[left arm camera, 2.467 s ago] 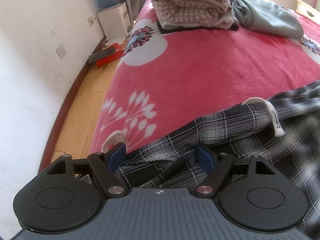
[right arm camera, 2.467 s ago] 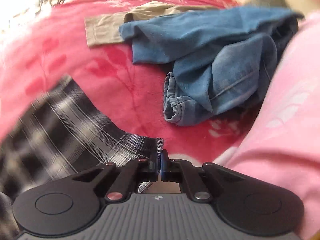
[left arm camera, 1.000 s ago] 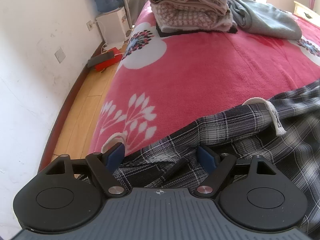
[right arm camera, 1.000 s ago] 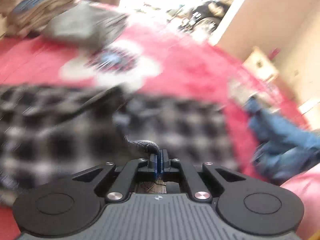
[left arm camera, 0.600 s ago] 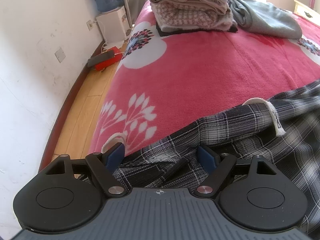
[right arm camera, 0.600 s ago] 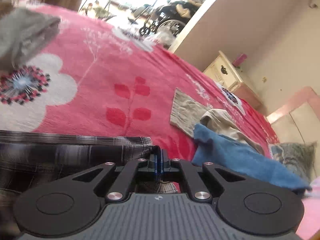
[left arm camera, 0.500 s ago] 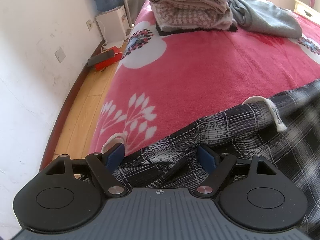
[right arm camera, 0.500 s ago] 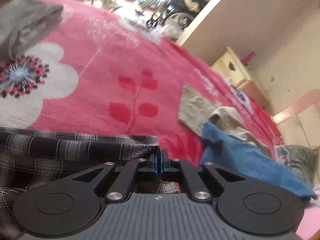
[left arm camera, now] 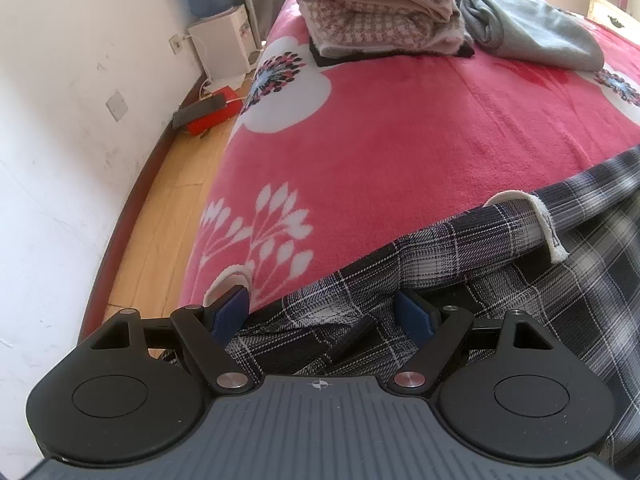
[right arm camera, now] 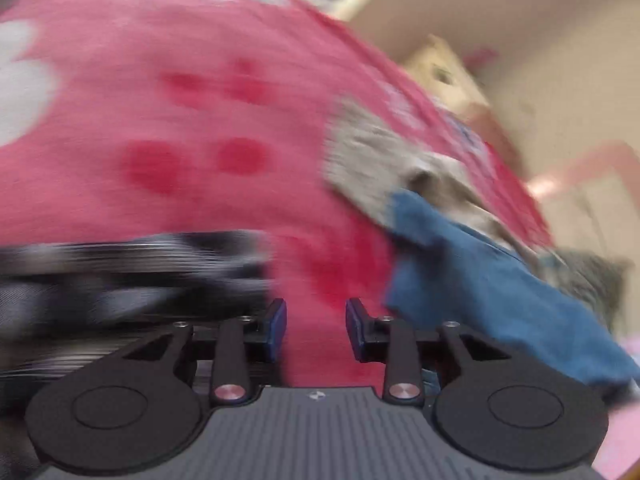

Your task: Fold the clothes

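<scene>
1. While your left gripper (left arm camera: pixel 324 312) stands with its jaws spread wide, the rumpled edge of the plaid shirt (left arm camera: pixel 460 264) lies between the blue pads (left arm camera: pixel 230 312) without either pad pressing on it.
2. Your right gripper (right arm camera: pixel 316 326) is opening its jaws; only the red blanket (right arm camera: pixel 200 100) shows in the gap, and nothing is held.
3. In the blurred right wrist view the plaid shirt (right arm camera: pixel 120 276) lies just left of that gripper, its edge beside the left finger.
4. The shirt is spread on the bed near you, with a white-lined cuff (left arm camera: pixel 548 224) turned up on a sleeve to the right in the left wrist view.
5. To the right of your right gripper, blue jeans (right arm camera: pixel 480 280) lie partly over a tan garment (right arm camera: pixel 380 152).
6. Farther up the bed in the left wrist view, a stack of folded clothes (left arm camera: pixel 376 12) sits beside a loose grey garment (left arm camera: pixel 532 32).
7. Off the bed's left side you have a wooden floor (left arm camera: pixel 160 220), a red box (left arm camera: pixel 212 118) and a white water dispenser (left arm camera: pixel 222 42) against the wall.
</scene>
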Motion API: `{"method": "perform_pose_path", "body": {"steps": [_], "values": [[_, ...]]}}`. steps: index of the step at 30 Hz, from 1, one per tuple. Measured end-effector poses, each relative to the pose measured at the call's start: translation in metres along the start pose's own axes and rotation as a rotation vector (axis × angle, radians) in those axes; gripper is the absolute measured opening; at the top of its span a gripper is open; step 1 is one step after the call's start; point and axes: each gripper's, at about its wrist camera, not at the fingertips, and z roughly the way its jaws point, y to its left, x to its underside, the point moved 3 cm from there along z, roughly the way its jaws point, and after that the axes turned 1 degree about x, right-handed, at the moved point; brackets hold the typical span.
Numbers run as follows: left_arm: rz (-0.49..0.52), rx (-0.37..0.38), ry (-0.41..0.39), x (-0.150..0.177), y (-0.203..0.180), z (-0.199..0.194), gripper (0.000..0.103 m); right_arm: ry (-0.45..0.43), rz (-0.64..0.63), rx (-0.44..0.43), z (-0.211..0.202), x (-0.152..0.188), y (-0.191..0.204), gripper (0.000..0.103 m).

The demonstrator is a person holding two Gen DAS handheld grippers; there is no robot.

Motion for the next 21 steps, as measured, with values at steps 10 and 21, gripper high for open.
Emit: {"method": "perform_pose_path", "body": {"steps": [10, 21], "values": [[-0.003, 0.007, -0.001, -0.001, 0.001, -0.002, 0.081, -0.29, 0.283, -0.168, -0.094, 0.028, -0.048, 0.037], [0.012, -0.013, -0.017, -0.002, -0.005, -0.01, 0.079, -0.723, -0.63, -0.741, -0.279, 0.072, 0.197, 0.04]]}}
